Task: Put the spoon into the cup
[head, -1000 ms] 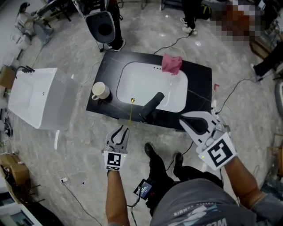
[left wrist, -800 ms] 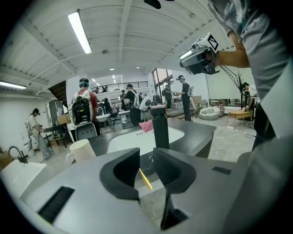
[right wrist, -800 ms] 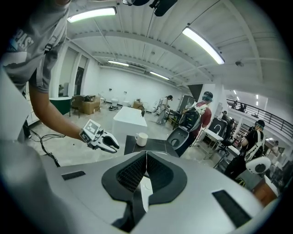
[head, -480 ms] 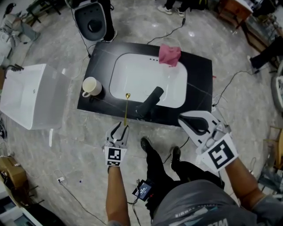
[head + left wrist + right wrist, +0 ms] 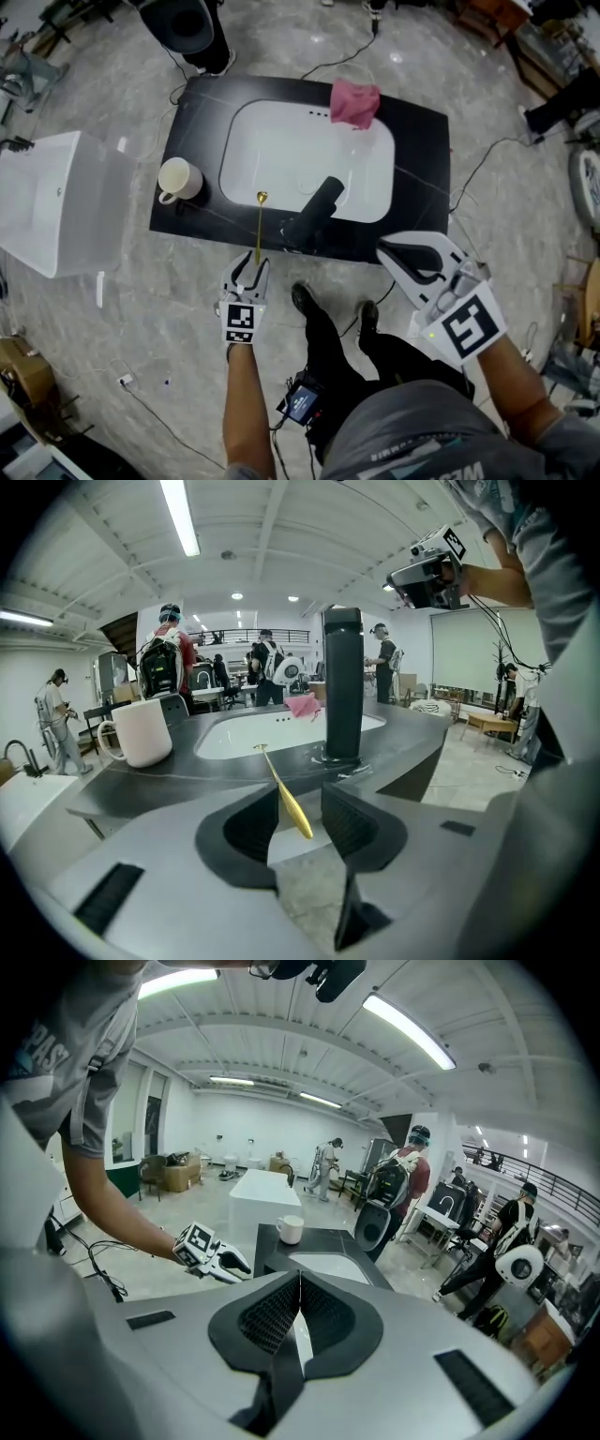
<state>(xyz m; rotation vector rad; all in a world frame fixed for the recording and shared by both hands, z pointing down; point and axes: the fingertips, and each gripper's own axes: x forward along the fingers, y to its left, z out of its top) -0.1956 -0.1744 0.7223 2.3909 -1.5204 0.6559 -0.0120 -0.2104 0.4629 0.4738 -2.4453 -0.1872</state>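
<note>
One spoon (image 5: 258,225): gold, handle between left jaws, bowl over bench (image 5: 424,178).
Left gripper (image 5: 253,266): jaws apart, just been opening.
Right gripper (image 5: 299,1288): closed, empty.
Cup (image 5: 178,178): upright on bench.

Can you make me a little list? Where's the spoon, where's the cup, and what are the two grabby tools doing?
spoon: gold, between the left tool's jaws, bowl end pointing toward the sink
cup: white, upright on the black counter, left of the sink
left tool: jaws apart, just been opening, spoon between them
right tool: jaws together, nothing in them
spoon in cup: not yet
</note>
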